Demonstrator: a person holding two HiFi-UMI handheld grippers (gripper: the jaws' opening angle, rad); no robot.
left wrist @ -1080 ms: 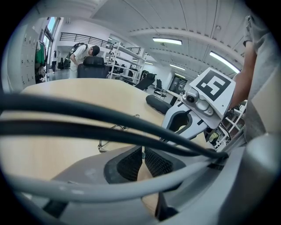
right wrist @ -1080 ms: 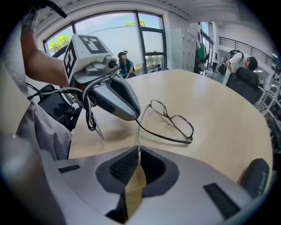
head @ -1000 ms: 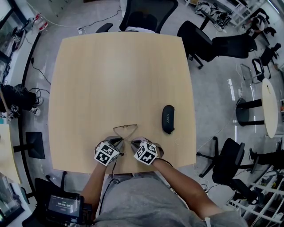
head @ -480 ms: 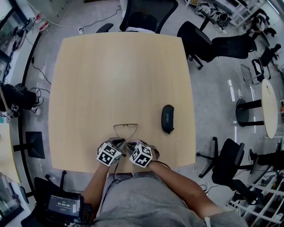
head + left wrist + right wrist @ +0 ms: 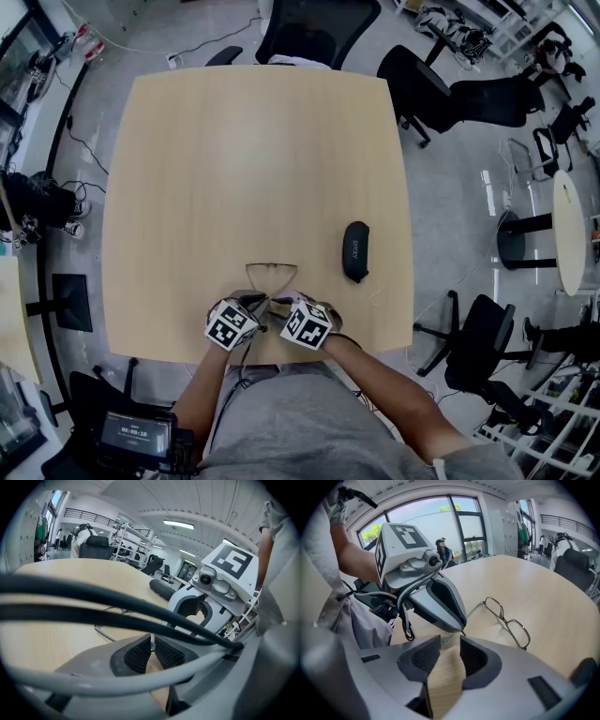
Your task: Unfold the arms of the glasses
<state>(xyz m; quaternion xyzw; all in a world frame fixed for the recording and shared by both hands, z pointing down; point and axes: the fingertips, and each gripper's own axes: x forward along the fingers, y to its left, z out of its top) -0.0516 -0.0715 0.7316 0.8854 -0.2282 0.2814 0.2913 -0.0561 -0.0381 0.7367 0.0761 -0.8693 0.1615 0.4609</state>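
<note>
— While the left gripper (image 5: 152, 649) is clamping the tip of one arm of the glasses (image 5: 272, 274), what is the right gripper (image 5: 450, 656) doing?
— Its jaws have just been opening and are standing apart, pressing on nothing. The glasses are lying by the middle of the table's (image 5: 253, 159) near edge, arms pointing toward that edge.

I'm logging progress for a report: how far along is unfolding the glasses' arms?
Done: both arms of the glasses look swung out from the front, converging toward the grippers. In hand: the left gripper is shut on one arm's tip; the right gripper has just been opening its jaws, with nothing between them. Left: probably spreading the arms fully apart.
</note>
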